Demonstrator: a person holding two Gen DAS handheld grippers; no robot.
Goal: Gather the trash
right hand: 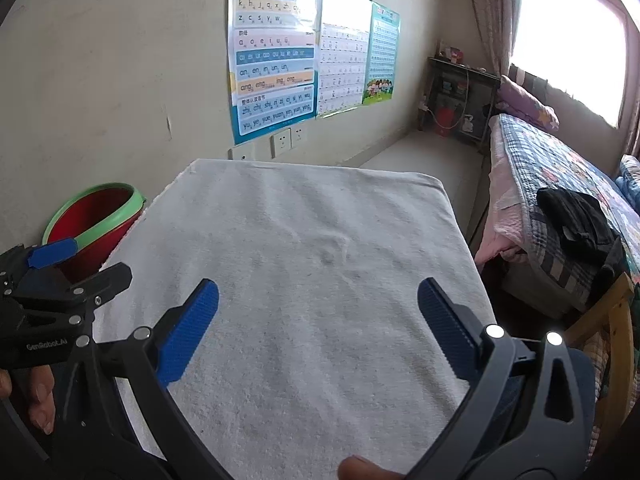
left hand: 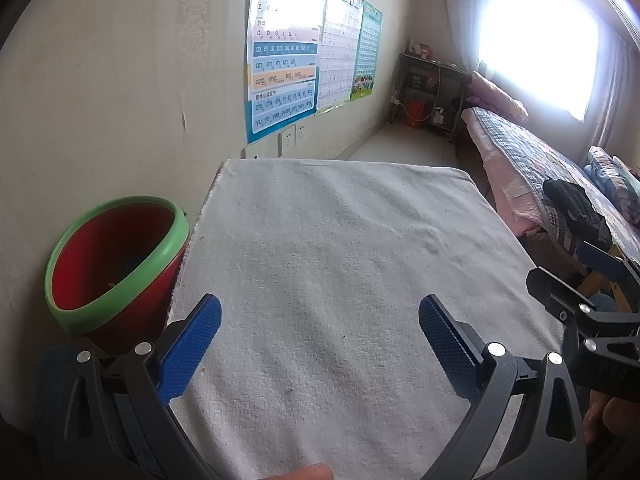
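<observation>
The left gripper (left hand: 320, 332) and right gripper (right hand: 318, 320) hang over the bench (left hand: 340, 240), fingers spread wide and holding nothing. No trash shows on its white cloth. The red bin (left hand: 116, 264) sits beside the bench's left edge. Collecting looks finished, or more trash must be found.

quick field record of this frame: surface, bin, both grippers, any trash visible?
surface: table covered by a white cloth, no loose items visible on it
bin: red bucket with green rim, on the left side of the table, against the wall
bin contents: something small inside, too unclear to identify
left gripper: open, empty, over the near part of the cloth
right gripper: open, empty, over the near part of the cloth
trash on table: none visible
background: posters on the wall, bed at right
</observation>
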